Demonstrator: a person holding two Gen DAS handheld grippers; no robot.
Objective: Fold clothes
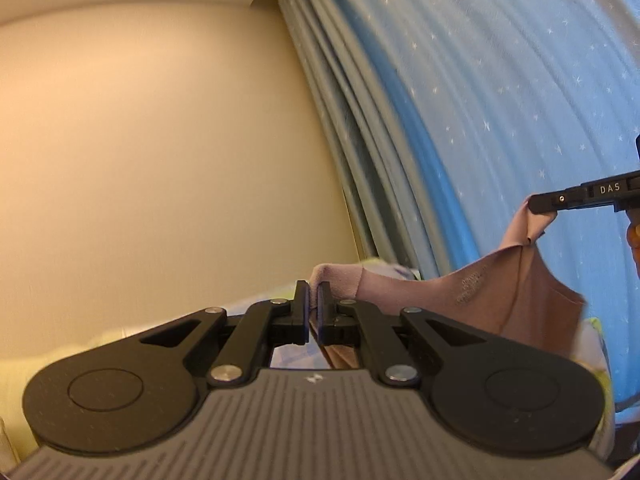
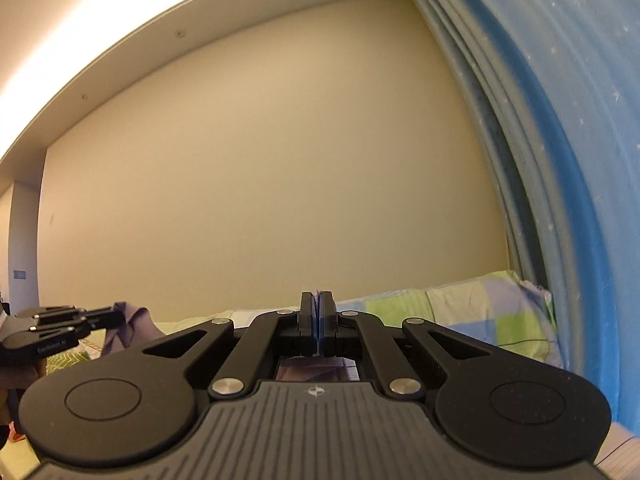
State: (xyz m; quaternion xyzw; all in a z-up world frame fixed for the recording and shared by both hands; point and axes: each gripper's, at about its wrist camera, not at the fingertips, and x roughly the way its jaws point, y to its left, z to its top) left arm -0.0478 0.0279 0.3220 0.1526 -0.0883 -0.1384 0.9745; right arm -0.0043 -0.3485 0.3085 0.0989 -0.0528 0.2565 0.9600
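**A:** Any writing to be made out? "DAS" is printed in white on the side of the right gripper [image 1: 538, 204] where it pokes in at the right edge of the left wrist view. In the right wrist view a small white label is seen on the left gripper [image 2: 120, 318] body, something like "GenRobot.AI", but it's too tiny to be read with certainty. A patch of small print is also stamped on the mauve garment [image 1: 520, 292], not legible at all.

**B:** And the garment itself, where is it placed relative to the claws?

**A:** It's held up in the air, stretched between the two. In the left wrist view one edge is pinched between the left gripper's [image 1: 314, 300] fingers, jaws clamped on the fabric with just a thin gap filled by cloth. The other corner is bunched at the tip of the right gripper, higher up and off to the right, so the cloth is hung in a sagging sheet between them, in front of the blue star-print curtain [image 1: 500, 100].

**B:** Right claw confirmed from its own camera?

**A:** Yep. The right gripper's [image 2: 316, 312] jaws are pressed together with a sliver of fabric poking out at the top. A bed with a green-and-blue checked pillow [image 2: 480, 312] is seen below, against the cream wall [image 2: 260, 180].
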